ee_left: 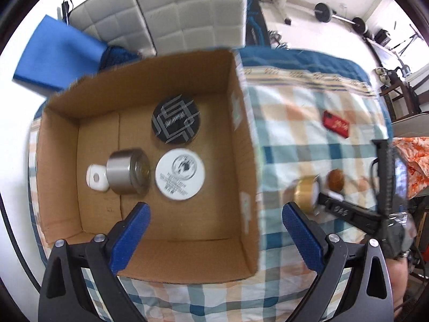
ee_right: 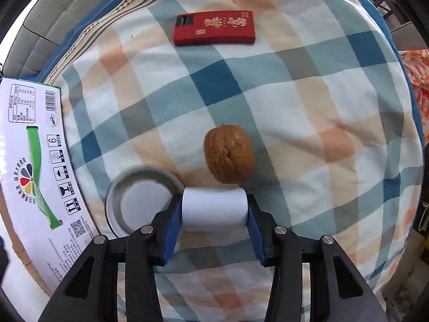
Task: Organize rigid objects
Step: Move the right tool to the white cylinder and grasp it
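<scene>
An open cardboard box [ee_left: 241,123] stands on the checked cloth. Inside lie a black round tin [ee_left: 176,119], a white round tin [ee_left: 180,174] and a silver jar [ee_left: 128,171] with a white piece [ee_left: 95,177] beside it. My left gripper [ee_left: 215,222] is open above the box's near side. My right gripper [ee_right: 213,208] is shut on a white cylinder [ee_right: 214,209] just above the cloth; it also shows in the left wrist view [ee_left: 325,200]. A walnut [ee_right: 228,157], a round grey lid [ee_right: 143,200] and a red flat box [ee_right: 213,28] lie on the cloth.
The box's printed outer wall [ee_right: 34,166] stands at the left of the right wrist view. A gold-rimmed lid [ee_left: 305,191] lies by the walnut [ee_left: 335,179]. A blue mat [ee_left: 59,56] and grey cushions [ee_left: 187,13] lie beyond the box. Gym weights [ee_left: 337,16] stand far behind.
</scene>
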`<action>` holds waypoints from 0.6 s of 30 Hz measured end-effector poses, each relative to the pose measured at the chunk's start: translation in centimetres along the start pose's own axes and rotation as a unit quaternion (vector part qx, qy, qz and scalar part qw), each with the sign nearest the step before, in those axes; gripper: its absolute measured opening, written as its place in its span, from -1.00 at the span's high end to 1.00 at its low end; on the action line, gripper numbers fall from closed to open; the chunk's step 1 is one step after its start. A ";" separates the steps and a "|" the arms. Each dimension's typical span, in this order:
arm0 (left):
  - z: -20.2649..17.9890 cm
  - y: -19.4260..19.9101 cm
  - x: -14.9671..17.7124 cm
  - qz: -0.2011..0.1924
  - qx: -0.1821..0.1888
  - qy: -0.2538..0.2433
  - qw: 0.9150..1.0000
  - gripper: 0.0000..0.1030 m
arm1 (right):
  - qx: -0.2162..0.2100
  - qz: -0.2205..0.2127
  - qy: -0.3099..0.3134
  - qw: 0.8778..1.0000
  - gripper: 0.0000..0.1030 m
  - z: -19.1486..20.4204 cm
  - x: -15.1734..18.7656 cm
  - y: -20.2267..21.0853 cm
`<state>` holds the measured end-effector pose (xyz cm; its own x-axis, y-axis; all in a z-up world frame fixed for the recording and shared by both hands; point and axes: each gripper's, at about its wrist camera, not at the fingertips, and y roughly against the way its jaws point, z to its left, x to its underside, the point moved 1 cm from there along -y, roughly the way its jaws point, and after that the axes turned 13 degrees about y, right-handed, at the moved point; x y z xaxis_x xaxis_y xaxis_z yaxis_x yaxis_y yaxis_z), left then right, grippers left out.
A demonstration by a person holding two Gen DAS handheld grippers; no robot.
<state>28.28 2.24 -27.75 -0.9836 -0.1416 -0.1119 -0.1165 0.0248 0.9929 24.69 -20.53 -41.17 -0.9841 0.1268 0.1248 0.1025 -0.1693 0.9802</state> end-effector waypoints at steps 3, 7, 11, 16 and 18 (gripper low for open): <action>-2.2 1.5 0.2 -0.010 0.019 -0.016 1.000 -0.96 | -0.009 0.003 0.000 1.000 0.11 -1.0 0.6 0.5; -5.9 2.3 1.0 -0.014 0.040 -0.049 0.998 -0.96 | 0.000 -0.002 0.002 1.000 0.11 -3.2 1.8 1.5; -9.5 1.2 2.1 0.004 0.052 -0.076 0.996 -0.96 | -0.006 0.002 -0.016 1.000 0.11 -6.3 3.0 1.9; -12.7 -0.6 3.6 0.026 0.052 -0.098 0.993 -0.96 | -0.052 0.012 -0.018 0.998 -0.14 -8.2 3.9 1.3; -13.5 -1.1 3.9 0.031 0.048 -0.104 0.993 -0.96 | -0.063 -0.007 -0.030 0.998 -0.43 -9.2 4.2 1.9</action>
<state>26.39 -11.67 -28.76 -0.9952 0.0707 -0.0671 -0.0581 0.1218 0.9909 19.38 -29.27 -40.22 -0.9743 0.1881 0.1240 0.0660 -0.2879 0.9554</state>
